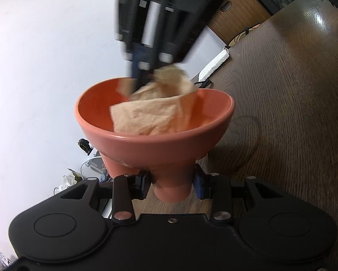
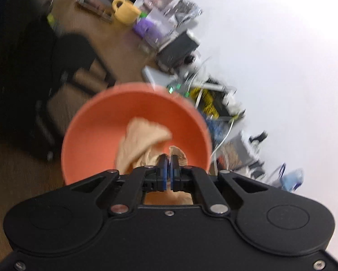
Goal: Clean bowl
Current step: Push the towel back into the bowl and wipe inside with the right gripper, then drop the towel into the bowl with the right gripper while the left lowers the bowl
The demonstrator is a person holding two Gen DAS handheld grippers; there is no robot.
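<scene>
My left tongs [image 1: 171, 184] clamped the matte orange bowl's [image 1: 155, 144] foot mid-frame, my right tongs [image 2: 168, 169] pinching a crumpled tan cloth [image 1: 150, 115] inside.

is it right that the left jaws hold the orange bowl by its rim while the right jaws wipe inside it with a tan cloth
Not quite. The left gripper holds the orange bowl by its foot, not its rim: the left wrist view shows the jaws clamped on the narrow base underneath. The rest stands: the right gripper pinches the tan cloth inside the bowl.

Dark wood-grain table [image 1: 282, 103]; white power strip [image 1: 215, 64] at far edge.
</scene>
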